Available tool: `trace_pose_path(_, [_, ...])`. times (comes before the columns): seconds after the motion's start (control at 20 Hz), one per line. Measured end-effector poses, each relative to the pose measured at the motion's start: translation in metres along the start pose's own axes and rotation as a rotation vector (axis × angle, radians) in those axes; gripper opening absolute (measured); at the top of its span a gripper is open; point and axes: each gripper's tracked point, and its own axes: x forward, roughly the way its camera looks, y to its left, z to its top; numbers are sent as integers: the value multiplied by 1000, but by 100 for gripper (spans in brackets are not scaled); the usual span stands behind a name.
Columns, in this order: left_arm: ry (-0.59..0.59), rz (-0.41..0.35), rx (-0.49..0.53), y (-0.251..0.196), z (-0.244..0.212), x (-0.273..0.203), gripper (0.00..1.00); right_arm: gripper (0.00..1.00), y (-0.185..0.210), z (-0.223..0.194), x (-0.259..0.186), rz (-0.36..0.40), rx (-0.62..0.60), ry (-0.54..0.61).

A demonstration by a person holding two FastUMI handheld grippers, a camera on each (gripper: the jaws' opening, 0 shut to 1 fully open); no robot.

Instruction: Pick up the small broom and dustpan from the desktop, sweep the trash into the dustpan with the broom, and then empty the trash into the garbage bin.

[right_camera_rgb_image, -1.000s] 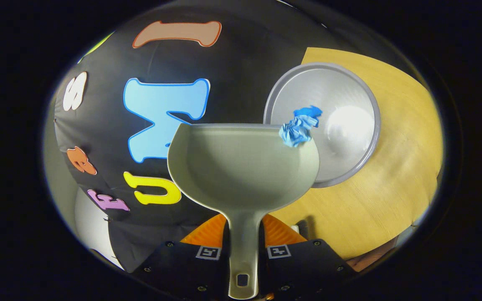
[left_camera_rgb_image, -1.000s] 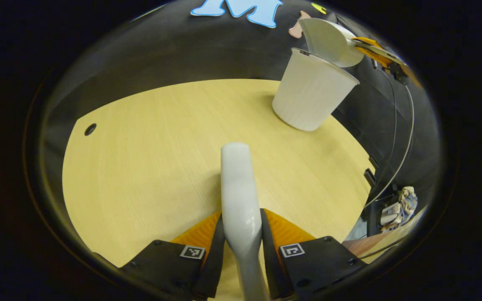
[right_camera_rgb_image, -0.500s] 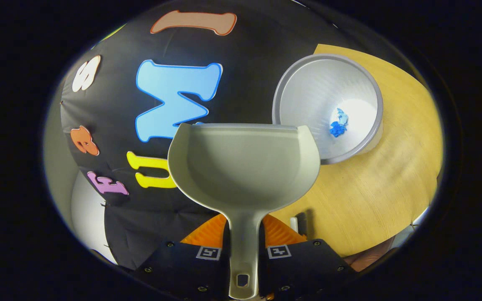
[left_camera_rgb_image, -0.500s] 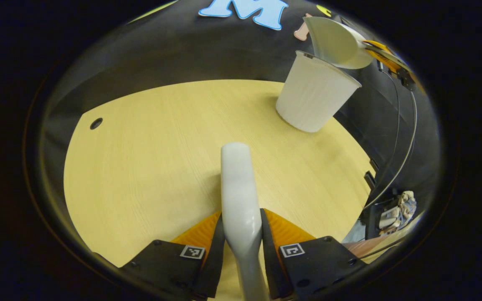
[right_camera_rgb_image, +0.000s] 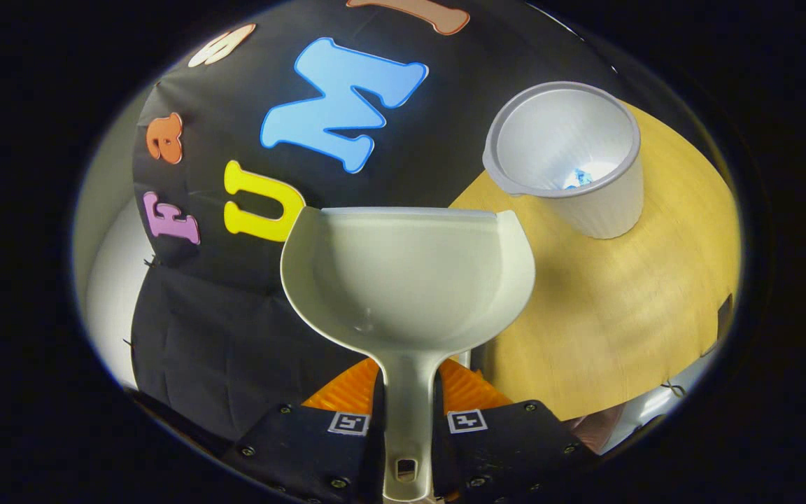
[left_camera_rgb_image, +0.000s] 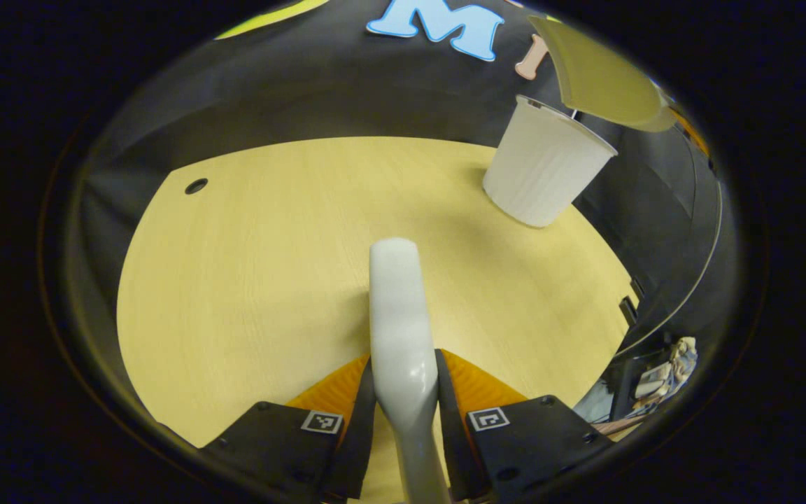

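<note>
Left gripper point(left_camera_rgb_image: 404, 392) clamps the broom point(left_camera_rgb_image: 396, 308) by its handle, both fingers pressing its sides, the broom's far end held out over the desk point(left_camera_rgb_image: 249, 266); right gripper point(right_camera_rgb_image: 406, 413) clamps the dustpan point(right_camera_rgb_image: 406, 273) by its narrow handle, the scoop raised and bare inside; blue trash point(right_camera_rgb_image: 578, 178) lies at the bottom of the bin point(right_camera_rgb_image: 571, 157), which stands upright near the desk's far edge. Handling, as judged: broom and dustpan look like light, stiff, smooth plastic, best gripped on the handle close to the head to limit twisting; the bin looks light enough to tip if knocked. Left gripper view shows the bin's ribbed outer wall and the dustpan's underside above and beside it; right gripper view looks into the bin and the scoop.
</note>
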Motion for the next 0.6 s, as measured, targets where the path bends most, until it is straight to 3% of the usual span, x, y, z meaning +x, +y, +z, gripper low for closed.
trace_pose_path(0.05, [-9, 7, -5, 1, -1, -4, 53, 26, -5, -6, 0, -16, -22, 8])
trace_pose_path(0.35, [-38, 59, -53, 2, -1, -9, 51, 26, -35, -34, 11, -80, -112, 52])
trace_pose_path(0.6, [-40, 95, -98, 2, -2, -6, 51, 26, -81, -46, 25, -213, -218, 67])
